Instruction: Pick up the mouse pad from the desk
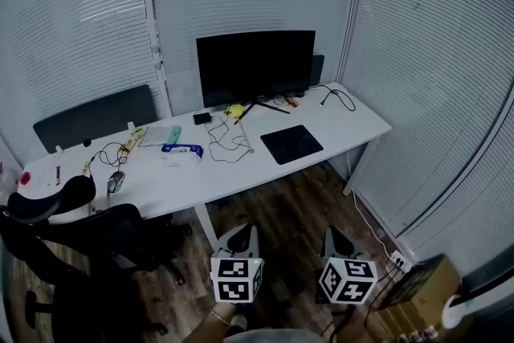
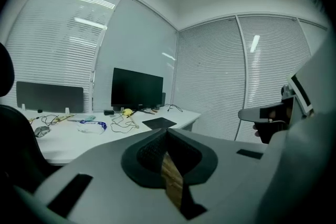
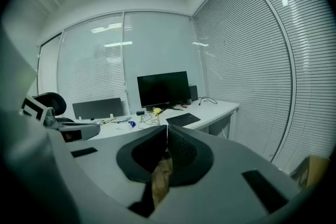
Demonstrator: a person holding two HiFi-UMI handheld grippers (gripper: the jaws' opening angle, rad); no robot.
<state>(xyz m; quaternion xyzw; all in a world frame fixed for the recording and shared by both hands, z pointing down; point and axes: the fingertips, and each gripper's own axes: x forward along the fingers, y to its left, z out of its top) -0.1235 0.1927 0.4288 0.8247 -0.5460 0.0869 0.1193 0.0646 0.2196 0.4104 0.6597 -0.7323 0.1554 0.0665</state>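
left gripper (image 1: 239, 234): clenched, empty, well short of desk (image 1: 357, 123)
right gripper (image 1: 338, 237): clenched, empty, beside left gripper
mouse pad (image 1: 291, 144): flat on desk, front-right of monitor (image 1: 255, 67)

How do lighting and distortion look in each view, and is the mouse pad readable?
Head view: dim, bluish, blinds bowed; mouse pad sharp against the desk. Left gripper view: heavy fisheye, black corners, ceiling-light reflections on the blinds; pad tiny. Right gripper view: same vignette, pad small but distinct.
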